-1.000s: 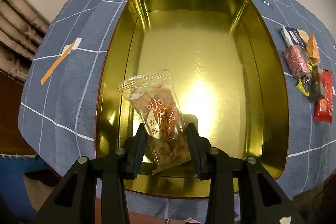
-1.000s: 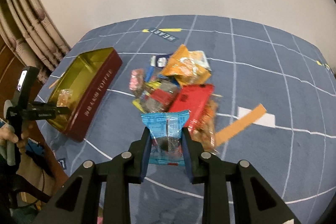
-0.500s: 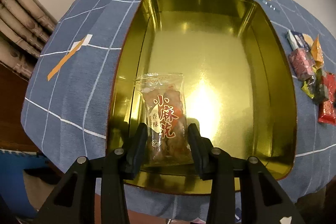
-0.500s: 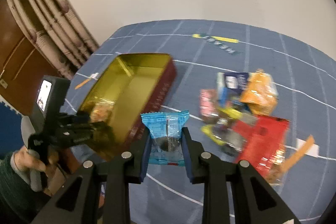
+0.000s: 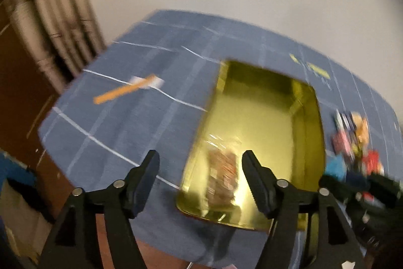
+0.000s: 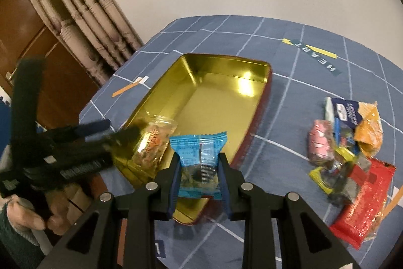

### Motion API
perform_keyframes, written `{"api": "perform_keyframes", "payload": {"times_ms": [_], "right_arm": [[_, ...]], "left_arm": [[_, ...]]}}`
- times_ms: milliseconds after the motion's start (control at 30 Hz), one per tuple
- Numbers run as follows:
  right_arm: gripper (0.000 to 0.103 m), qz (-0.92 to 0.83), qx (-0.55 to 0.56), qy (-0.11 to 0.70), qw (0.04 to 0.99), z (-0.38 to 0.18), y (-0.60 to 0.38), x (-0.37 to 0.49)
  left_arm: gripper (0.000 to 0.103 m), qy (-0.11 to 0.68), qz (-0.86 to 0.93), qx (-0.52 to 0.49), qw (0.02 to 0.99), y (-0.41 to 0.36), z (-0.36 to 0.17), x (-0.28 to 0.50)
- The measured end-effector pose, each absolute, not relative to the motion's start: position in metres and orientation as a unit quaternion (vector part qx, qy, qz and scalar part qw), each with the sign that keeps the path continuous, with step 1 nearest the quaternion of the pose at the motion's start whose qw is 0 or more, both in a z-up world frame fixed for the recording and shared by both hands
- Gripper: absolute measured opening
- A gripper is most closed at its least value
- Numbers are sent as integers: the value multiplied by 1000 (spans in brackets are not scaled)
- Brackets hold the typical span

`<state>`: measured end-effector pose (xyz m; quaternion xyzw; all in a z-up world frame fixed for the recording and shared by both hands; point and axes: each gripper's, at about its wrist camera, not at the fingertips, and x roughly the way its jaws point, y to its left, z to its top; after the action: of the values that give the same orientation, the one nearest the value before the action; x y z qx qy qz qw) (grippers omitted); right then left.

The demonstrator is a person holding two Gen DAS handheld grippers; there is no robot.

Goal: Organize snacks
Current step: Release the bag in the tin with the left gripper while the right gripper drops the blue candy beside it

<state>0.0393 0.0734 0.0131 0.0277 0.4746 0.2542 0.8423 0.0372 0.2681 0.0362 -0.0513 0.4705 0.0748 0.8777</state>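
The right hand-held gripper (image 6: 199,168) pinches a crinkly blue foil snack packet (image 6: 199,163) just above the near end of the gold-lined tin (image 6: 226,92). To finish this step well, carry the packet toward 12 o'clock over bare tin floor, lower it and only then let go, clear of the clear-wrapped fried-twist packet (image 6: 153,143) lying flat at the tin's 7 o'clock corner. The left hand-held gripper (image 5: 200,178) is spreading, nothing between its pads. The tin is rectangular with rounded corners, mirror-bright inside and dark red outside. Remaining glossy wrappers (image 6: 352,148) sit heaped at 3 o'clock on the blue checked cloth over the bench (image 6: 302,82).
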Motion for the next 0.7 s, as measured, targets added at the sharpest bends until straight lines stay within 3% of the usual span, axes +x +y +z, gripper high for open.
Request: {"api": "perform_keyframes", "payload": {"times_ms": [100, 700], "right_arm": [[28, 262, 19, 478, 838, 10, 87, 40], [28, 236, -23, 527, 816, -22, 130, 57]], "left_arm": [[70, 461, 107, -61, 879, 284, 39, 35], [73, 500, 139, -120, 846, 314, 17, 37]]}}
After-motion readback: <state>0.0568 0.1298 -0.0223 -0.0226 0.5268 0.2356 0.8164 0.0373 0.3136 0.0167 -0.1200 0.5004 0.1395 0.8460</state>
